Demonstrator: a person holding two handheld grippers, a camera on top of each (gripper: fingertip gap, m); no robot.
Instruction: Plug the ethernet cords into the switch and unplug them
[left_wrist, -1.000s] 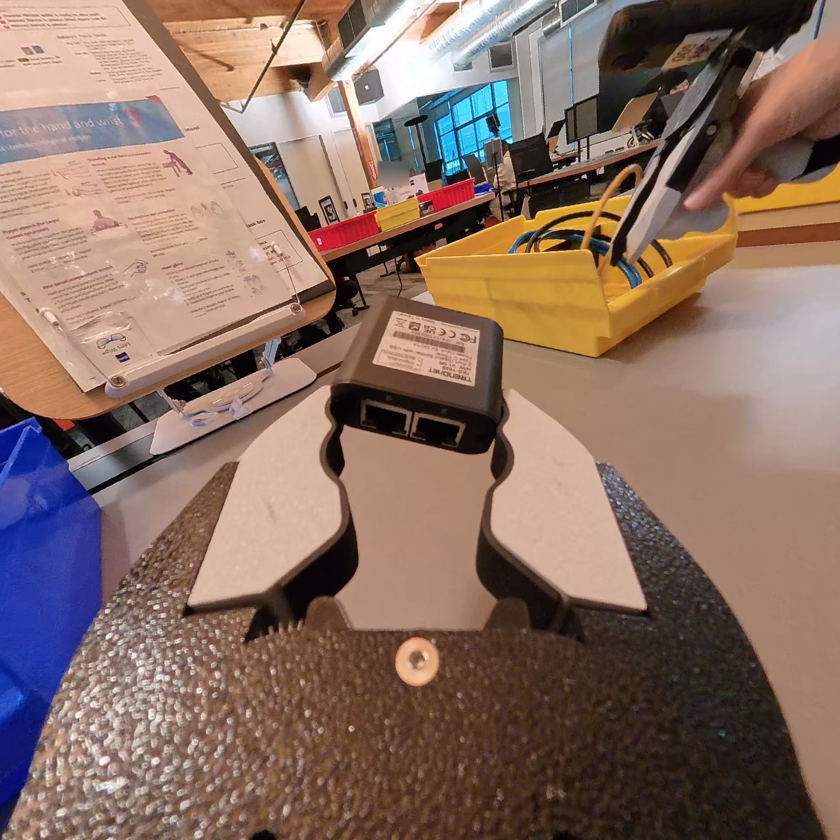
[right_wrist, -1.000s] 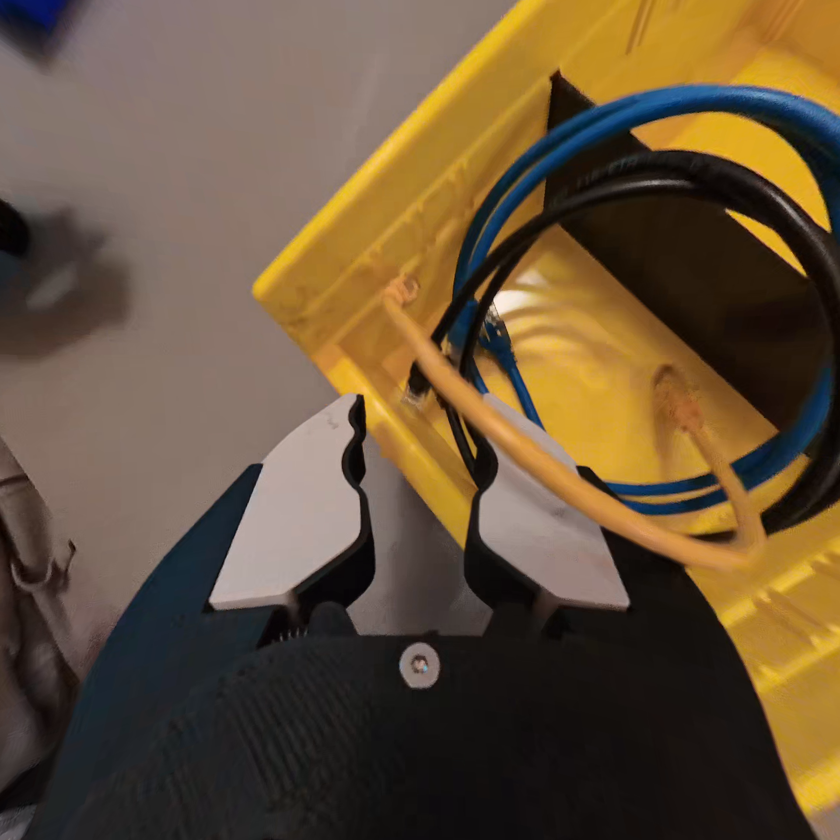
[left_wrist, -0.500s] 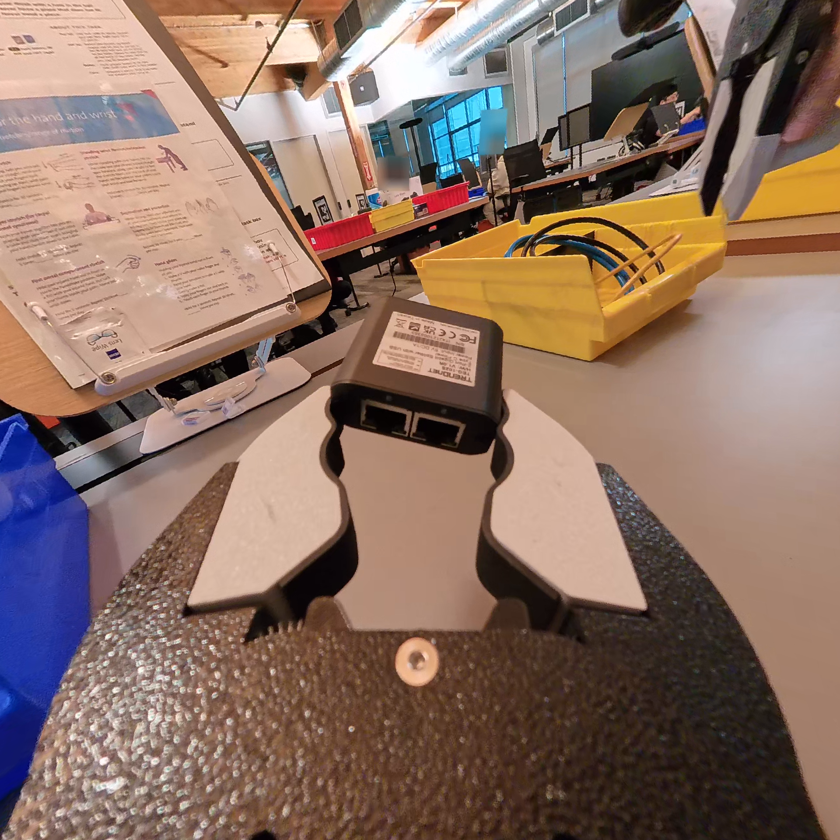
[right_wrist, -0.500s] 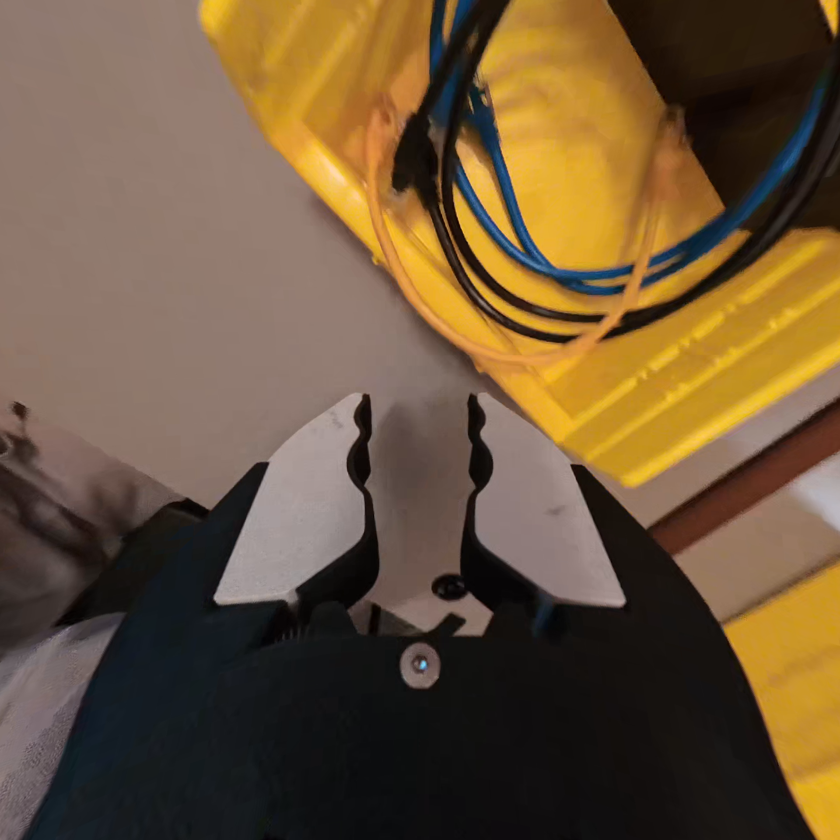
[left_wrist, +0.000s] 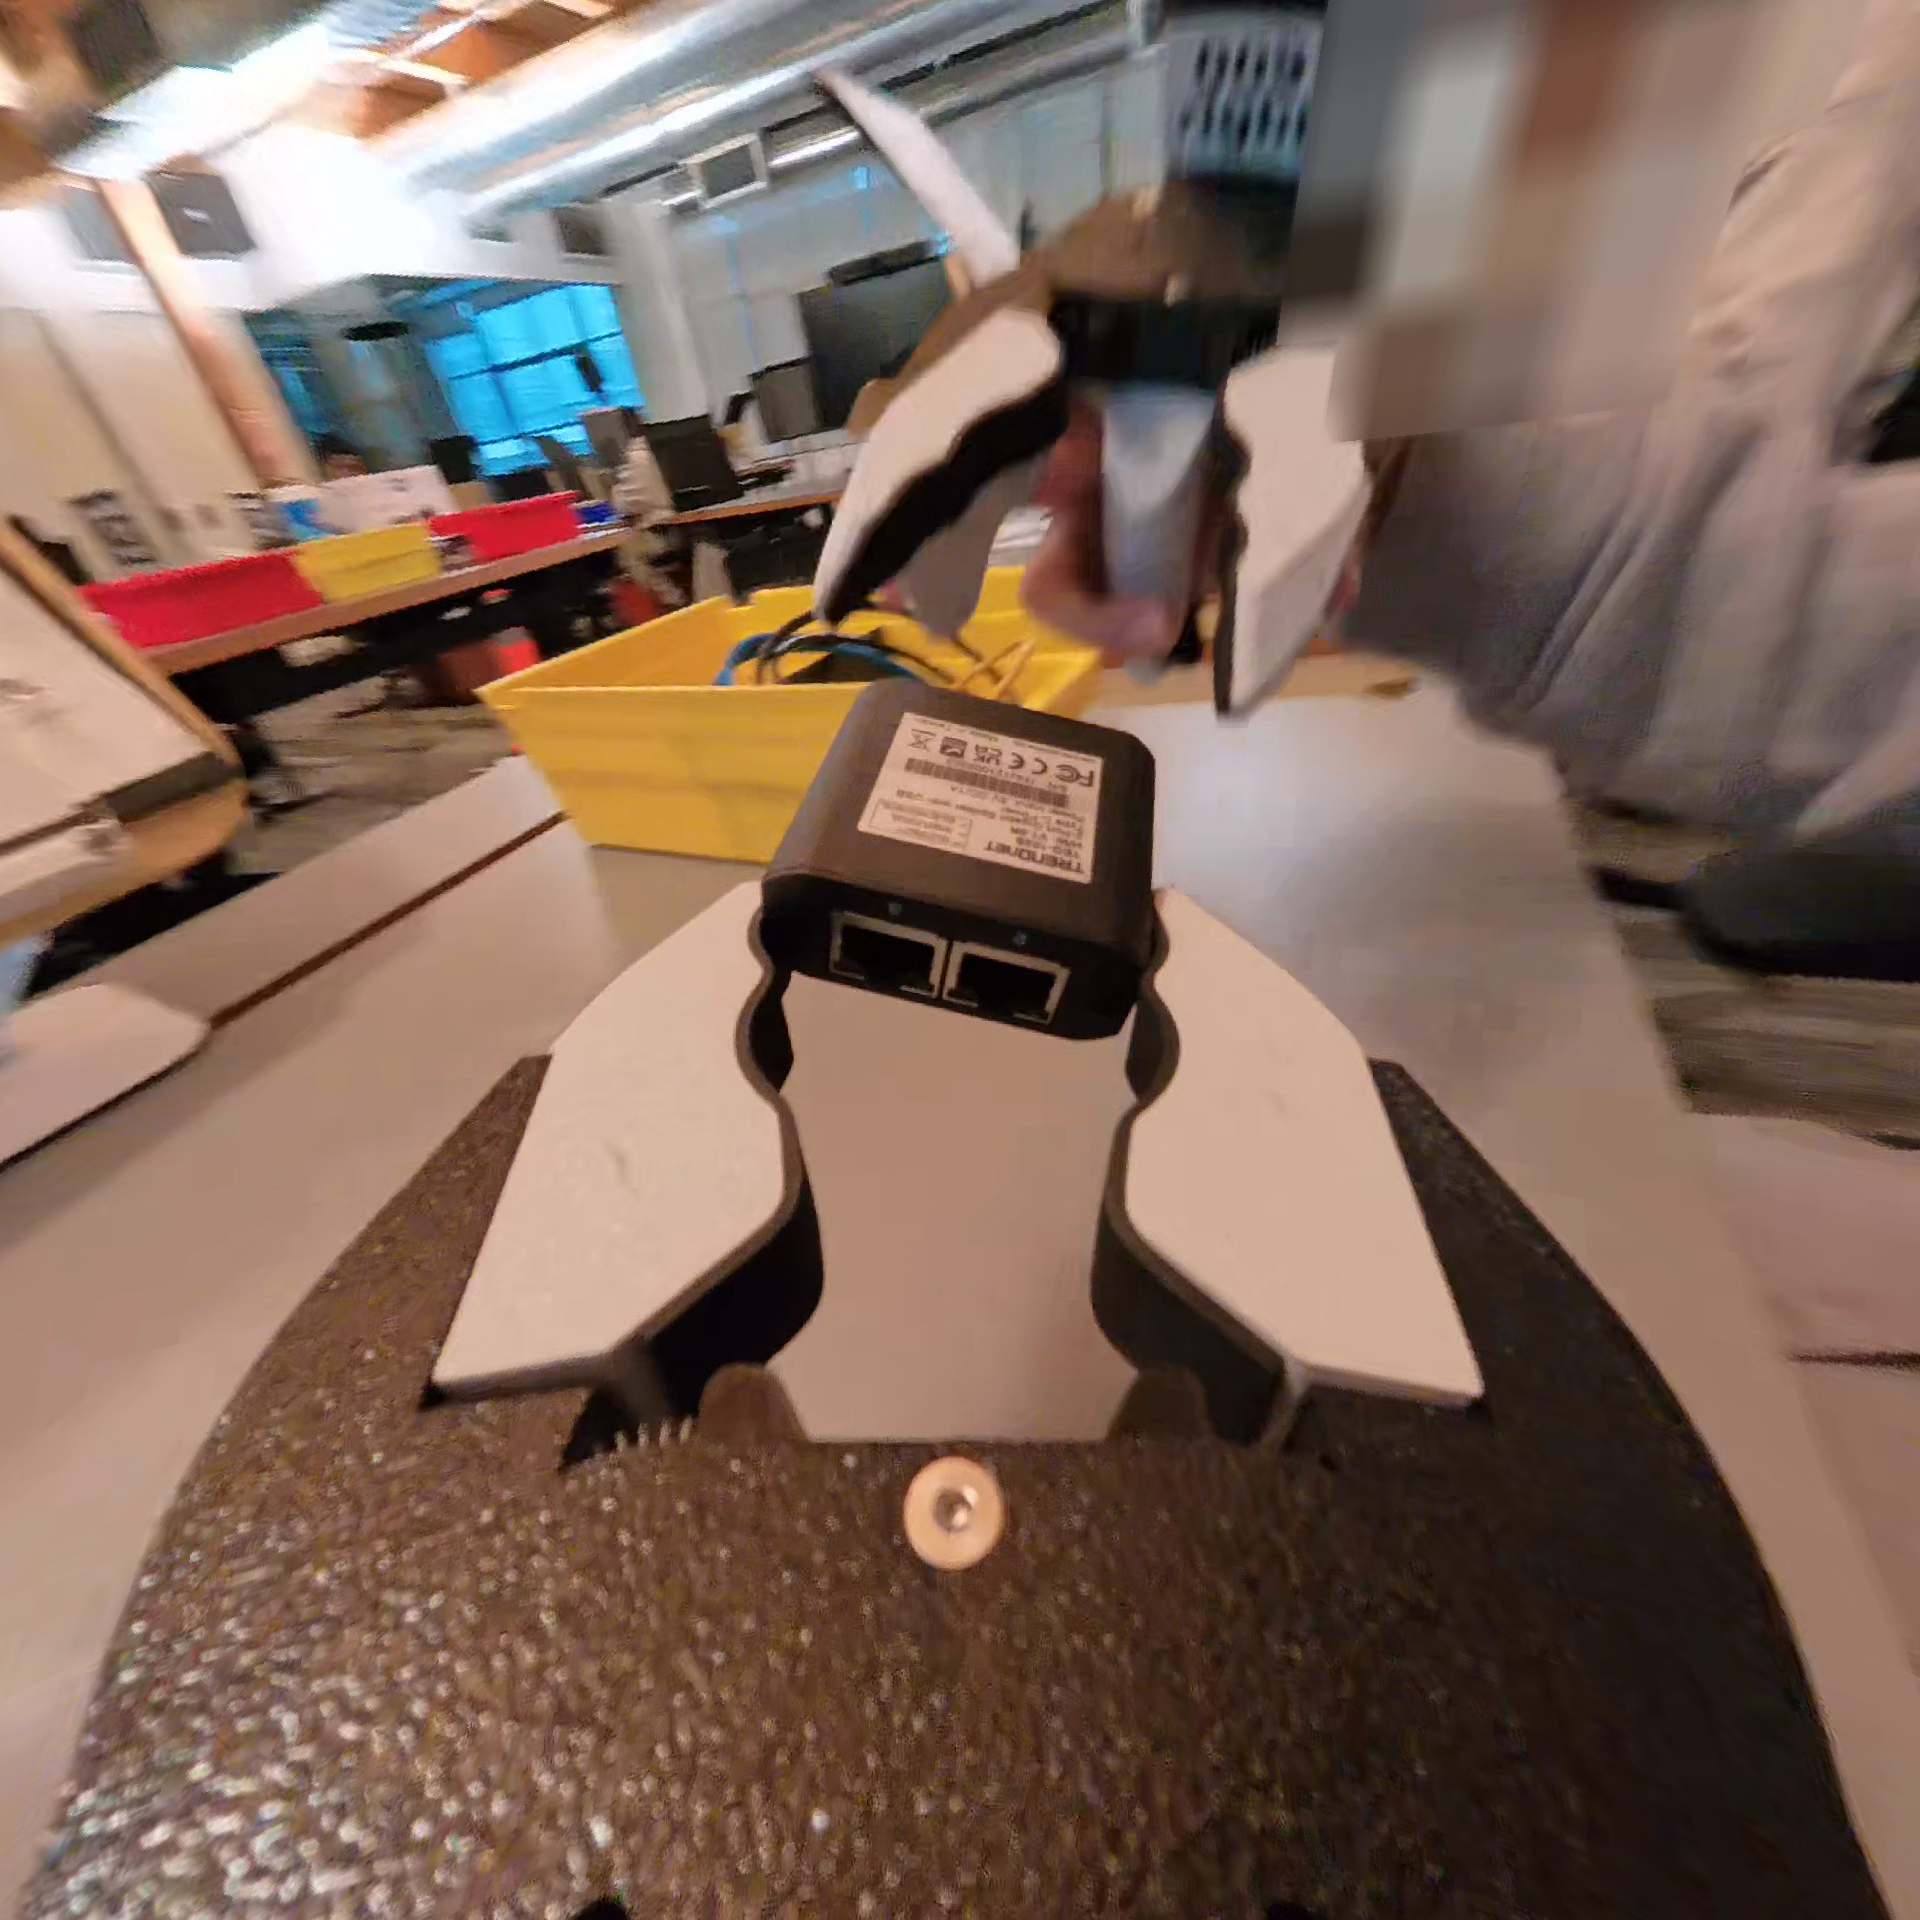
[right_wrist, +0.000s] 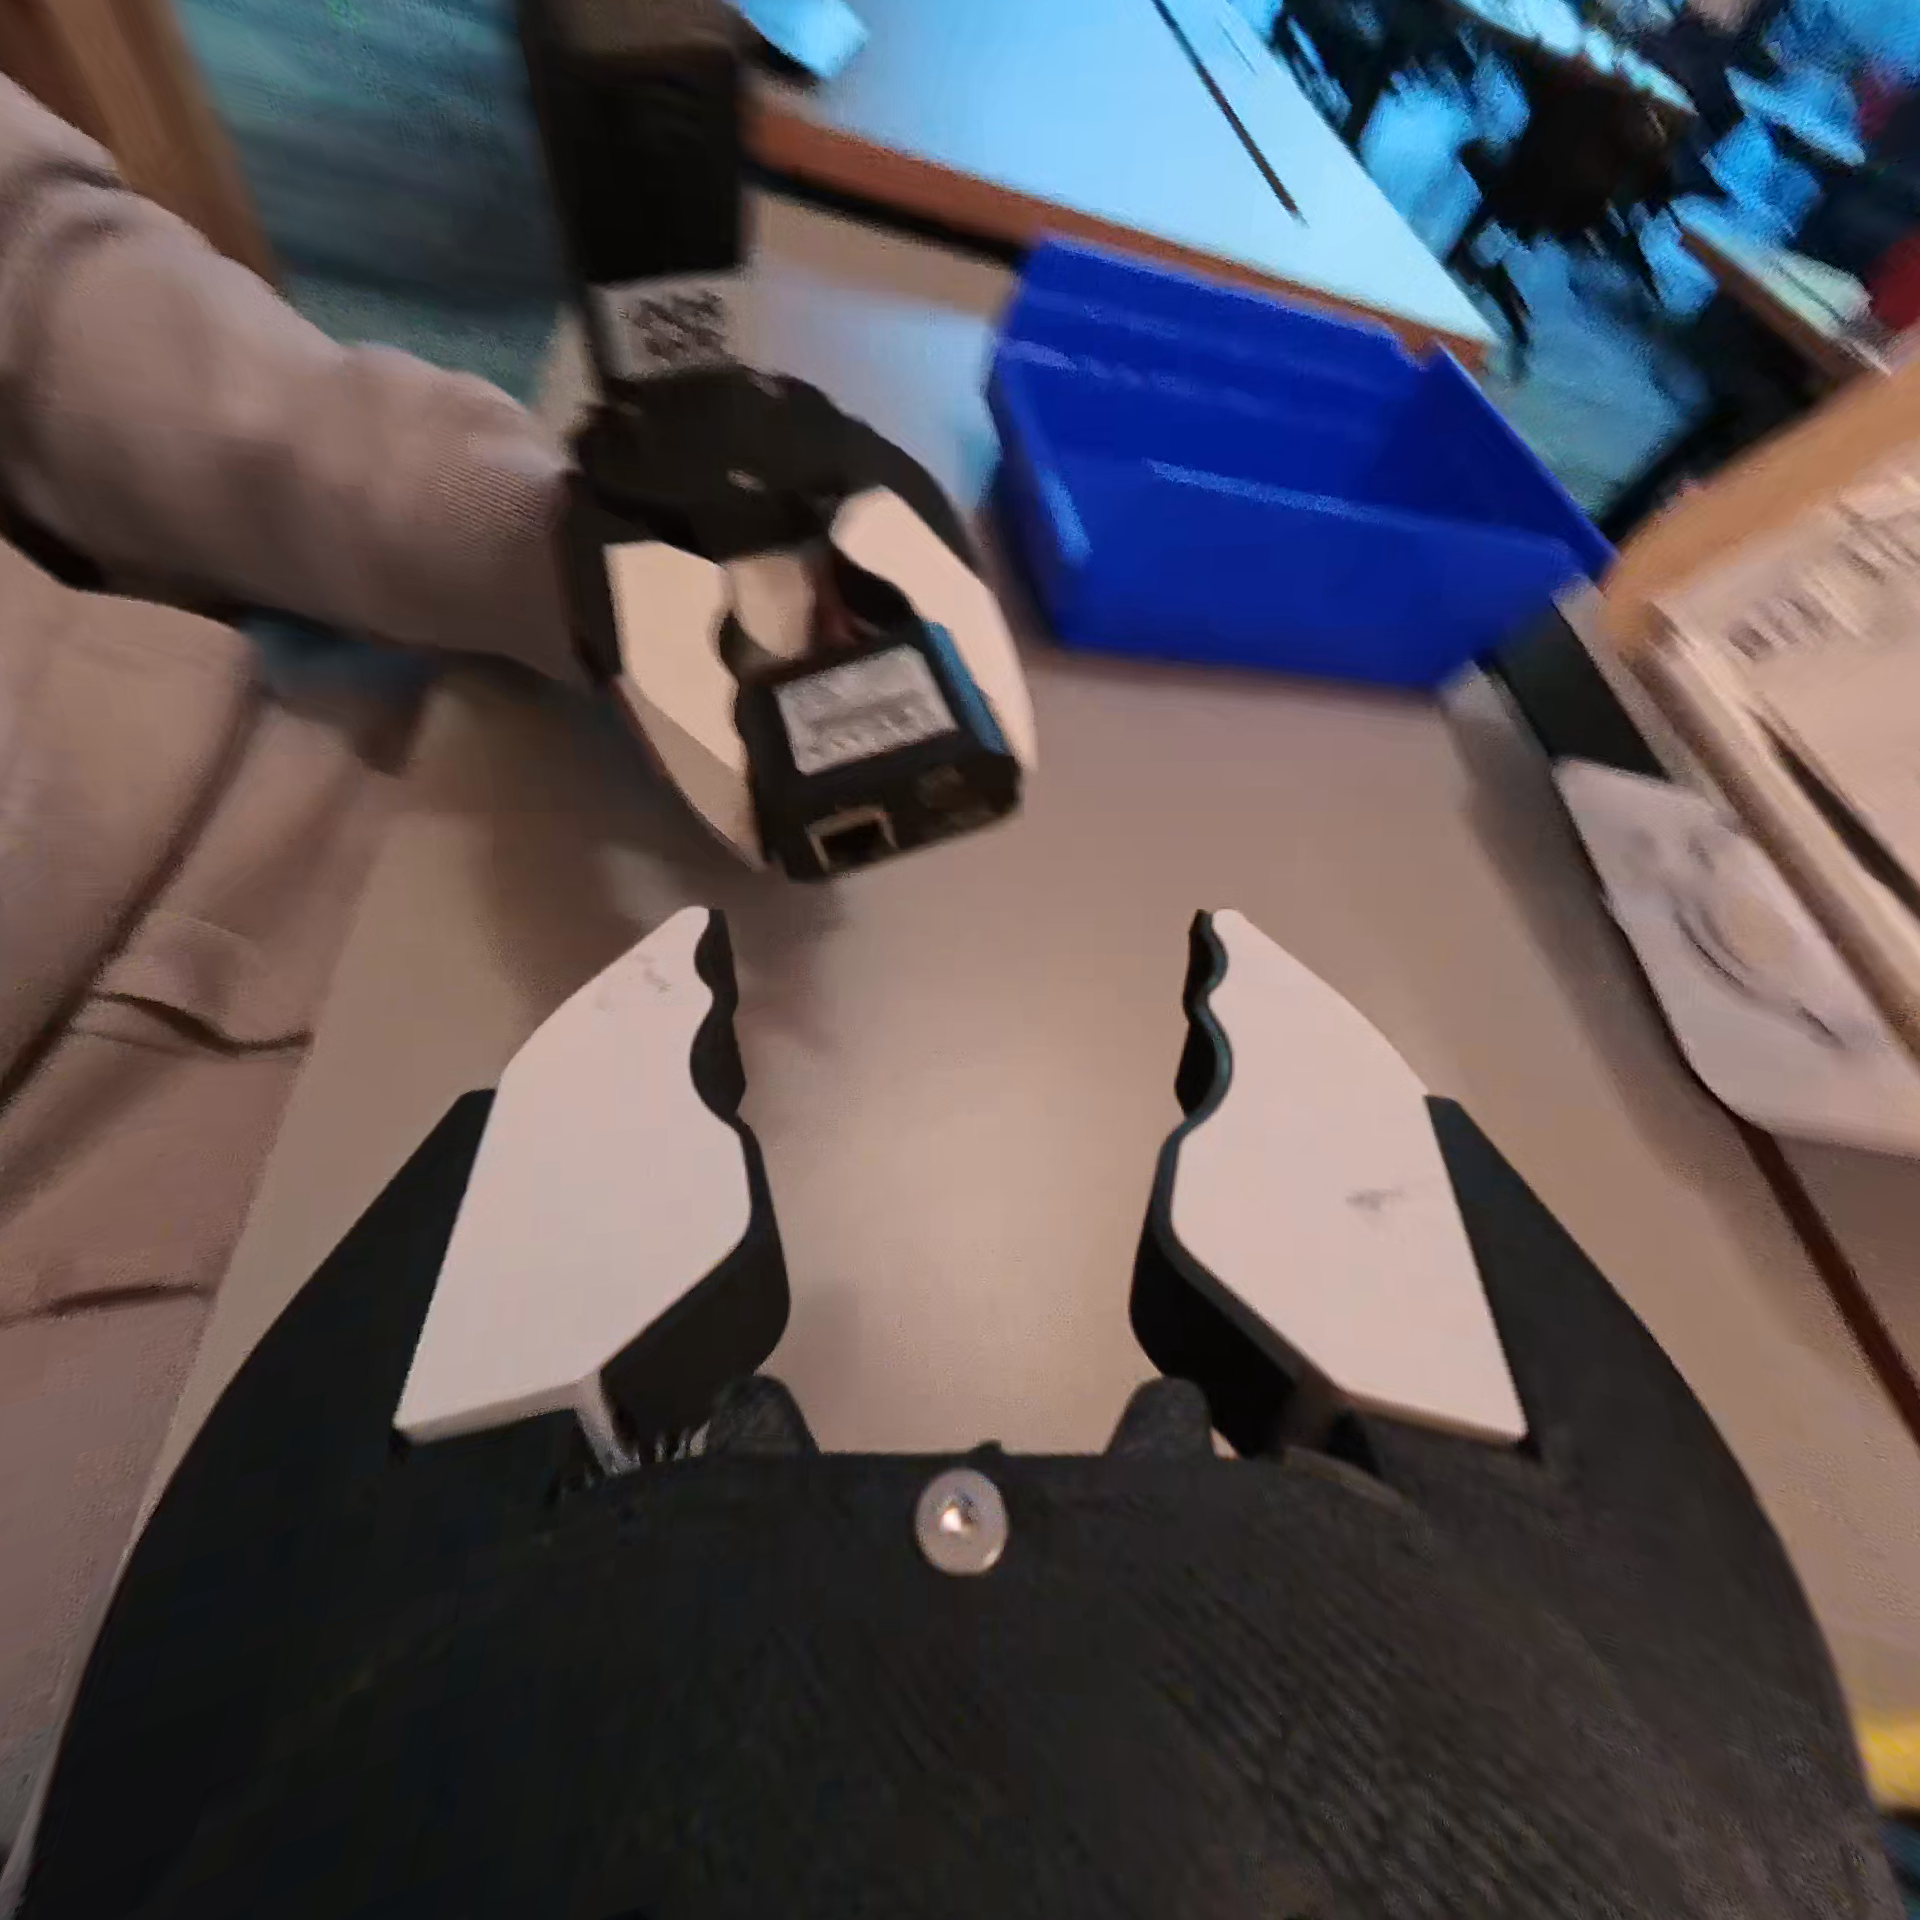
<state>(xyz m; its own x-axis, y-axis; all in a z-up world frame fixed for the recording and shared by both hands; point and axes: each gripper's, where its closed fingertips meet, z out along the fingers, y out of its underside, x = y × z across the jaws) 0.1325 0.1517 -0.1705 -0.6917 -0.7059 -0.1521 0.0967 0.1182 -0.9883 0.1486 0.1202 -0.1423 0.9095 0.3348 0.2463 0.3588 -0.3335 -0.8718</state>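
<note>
My left gripper (left_wrist: 956, 925) is shut on a black switch (left_wrist: 966, 831) and holds its sides above the grey table, its two empty ports facing the camera. My right gripper (right_wrist: 956, 925) is open wide and empty, and points at the switch (right_wrist: 883, 748) held in the left gripper (right_wrist: 831, 717); it also shows in the left wrist view (left_wrist: 1029, 649), above and behind the switch. Blue, black and yellow ethernet cords (left_wrist: 800, 649) lie coiled in a yellow bin (left_wrist: 665, 748) behind the switch. Both views are motion-blurred.
A blue bin (right_wrist: 1247, 499) sits on the table behind the left gripper. A white stand base (right_wrist: 1725, 935) and a tilted board with papers (right_wrist: 1787, 582) are at the right. The person's beige sleeve (right_wrist: 208, 499) fills the left. Red and yellow bins (left_wrist: 312, 571) stand on far desks. Left tips to right tips: about 6 cm.
My right gripper has left the yellow bin empty, swung round to face the switch and opened wider. My left gripper has turned right with the switch still in it.
</note>
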